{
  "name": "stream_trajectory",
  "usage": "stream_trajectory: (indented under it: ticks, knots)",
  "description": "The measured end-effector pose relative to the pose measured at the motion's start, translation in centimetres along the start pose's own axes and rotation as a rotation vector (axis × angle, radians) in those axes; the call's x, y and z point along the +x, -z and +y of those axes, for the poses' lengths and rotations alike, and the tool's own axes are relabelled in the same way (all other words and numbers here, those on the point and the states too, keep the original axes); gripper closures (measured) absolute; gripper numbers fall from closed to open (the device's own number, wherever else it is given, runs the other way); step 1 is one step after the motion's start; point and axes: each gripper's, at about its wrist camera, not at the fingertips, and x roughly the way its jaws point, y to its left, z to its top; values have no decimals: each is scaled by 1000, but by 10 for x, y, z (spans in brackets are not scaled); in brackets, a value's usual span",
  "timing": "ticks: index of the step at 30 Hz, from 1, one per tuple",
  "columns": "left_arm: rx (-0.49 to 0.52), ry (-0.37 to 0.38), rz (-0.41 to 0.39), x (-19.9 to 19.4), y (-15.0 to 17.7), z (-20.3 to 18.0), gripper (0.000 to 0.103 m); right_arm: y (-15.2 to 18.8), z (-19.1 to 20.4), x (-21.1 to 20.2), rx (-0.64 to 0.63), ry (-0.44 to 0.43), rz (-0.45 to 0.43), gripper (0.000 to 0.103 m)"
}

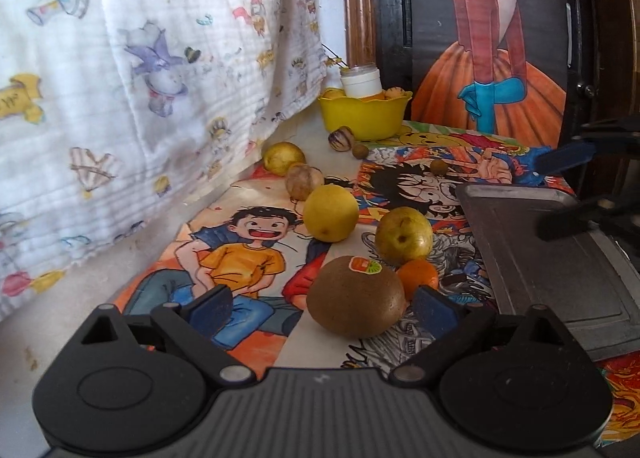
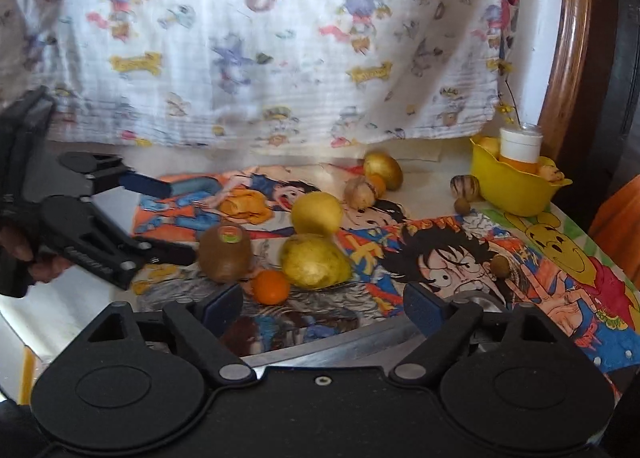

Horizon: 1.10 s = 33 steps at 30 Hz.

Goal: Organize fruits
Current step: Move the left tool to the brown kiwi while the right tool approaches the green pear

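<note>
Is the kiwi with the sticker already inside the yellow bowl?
No, the kiwi lies on the printed mat, far from the yellow bowl.

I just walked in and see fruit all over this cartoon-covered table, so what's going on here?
A person holds two hand grippers and is sorting fruit. The left gripper, open, is closing in on a brown kiwi with a sticker. The right gripper hovers open and empty over a grey tray. A small orange, lemons and nuts lie loose; a yellow bowl stands at the back.
</note>
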Motion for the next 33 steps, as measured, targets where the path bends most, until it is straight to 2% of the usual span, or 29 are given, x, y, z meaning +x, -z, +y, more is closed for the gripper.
stream_trajectory:
  ticks: [5,8,16,23,30,33]
  knots:
    - [8,17,23,14,-1,-2,9,-9,-23,28,162,-64,49,15]
    - [4,22,29,20,-2,-2,10,-15,-29,44,213,-89,84,14]
    - [-14,51,48,34,-1,-3,18,-23,-29,84,277,-132,138,14]
    - [-28,84,33,36,1,-2,24,-20,-39,112,372,-154,166,15]
    - [-40,95,39,43,0,-2,25,-18,-45,130,446,-183,190,20]
    - [-63,113,48,45,1,1,31,-17,-45,132,458,-194,193,21]
